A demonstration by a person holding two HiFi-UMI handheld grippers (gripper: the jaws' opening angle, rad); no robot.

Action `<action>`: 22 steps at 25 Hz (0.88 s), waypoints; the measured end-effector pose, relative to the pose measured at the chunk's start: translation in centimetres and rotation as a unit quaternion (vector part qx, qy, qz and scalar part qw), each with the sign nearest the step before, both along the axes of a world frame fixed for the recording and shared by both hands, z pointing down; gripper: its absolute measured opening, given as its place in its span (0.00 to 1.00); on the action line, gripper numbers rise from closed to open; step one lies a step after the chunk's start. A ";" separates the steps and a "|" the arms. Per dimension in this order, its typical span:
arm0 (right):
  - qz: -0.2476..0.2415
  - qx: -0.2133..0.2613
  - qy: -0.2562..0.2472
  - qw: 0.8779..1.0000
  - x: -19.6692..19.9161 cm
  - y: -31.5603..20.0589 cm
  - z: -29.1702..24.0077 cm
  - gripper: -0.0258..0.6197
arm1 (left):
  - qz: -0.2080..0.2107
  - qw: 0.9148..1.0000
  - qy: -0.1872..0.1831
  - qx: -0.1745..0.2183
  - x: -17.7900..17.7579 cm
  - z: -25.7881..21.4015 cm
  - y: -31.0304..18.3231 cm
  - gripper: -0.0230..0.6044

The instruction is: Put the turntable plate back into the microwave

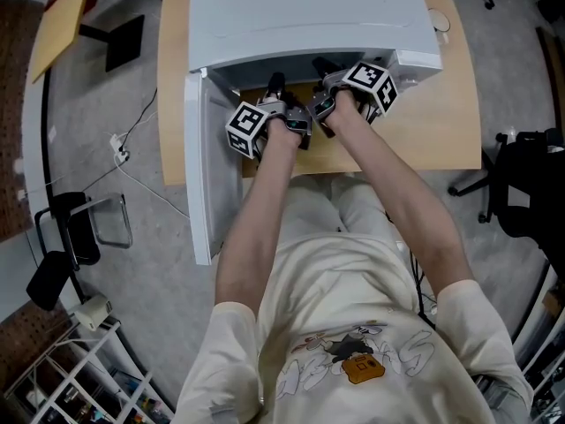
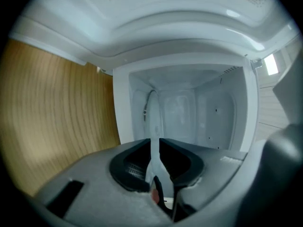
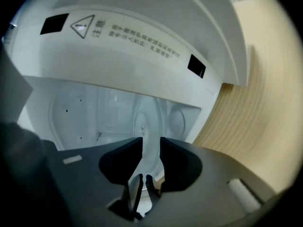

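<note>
Head view: microwave (image 1: 300,16) on wooden desk (image 1: 446,135), grey floor (image 1: 159,307) around.

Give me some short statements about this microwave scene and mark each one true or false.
1. The white microwave stands on a light wooden table. True.
2. Its white door is closed. False: it hangs open, at the left in the head view.
3. The left gripper and the right gripper are both at the cavity's opening. True.
4. The left gripper's fingers have nothing between them. False: a thin clear glass turntable plate stands edge-on between them.
</note>
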State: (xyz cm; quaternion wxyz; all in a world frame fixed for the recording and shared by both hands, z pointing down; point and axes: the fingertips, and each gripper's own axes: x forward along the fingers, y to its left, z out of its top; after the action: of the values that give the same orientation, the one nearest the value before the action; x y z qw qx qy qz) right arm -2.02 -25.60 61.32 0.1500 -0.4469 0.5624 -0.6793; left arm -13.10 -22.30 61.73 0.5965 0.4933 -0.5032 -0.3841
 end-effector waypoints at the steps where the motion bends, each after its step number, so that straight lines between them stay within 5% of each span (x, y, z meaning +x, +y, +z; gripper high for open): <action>1: 0.003 -0.006 -0.001 1.000 0.1 0.4 -0.1 0.22 | -0.005 1.000 0.001 -0.004 -0.1 0.3 0.1 0.12; 22: -0.015 -0.039 -0.014 0.999 -0.1 2.3 1.0 0.20 | 0.034 0.999 0.002 -0.008 1.0 0.4 -0.4 0.16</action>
State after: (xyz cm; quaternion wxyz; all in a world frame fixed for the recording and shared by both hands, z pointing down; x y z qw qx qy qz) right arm -2.08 -23.32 62.32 0.1301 -0.4346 0.5397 -0.7092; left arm -12.07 -22.65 62.15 0.6142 0.5042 -0.4886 -0.3604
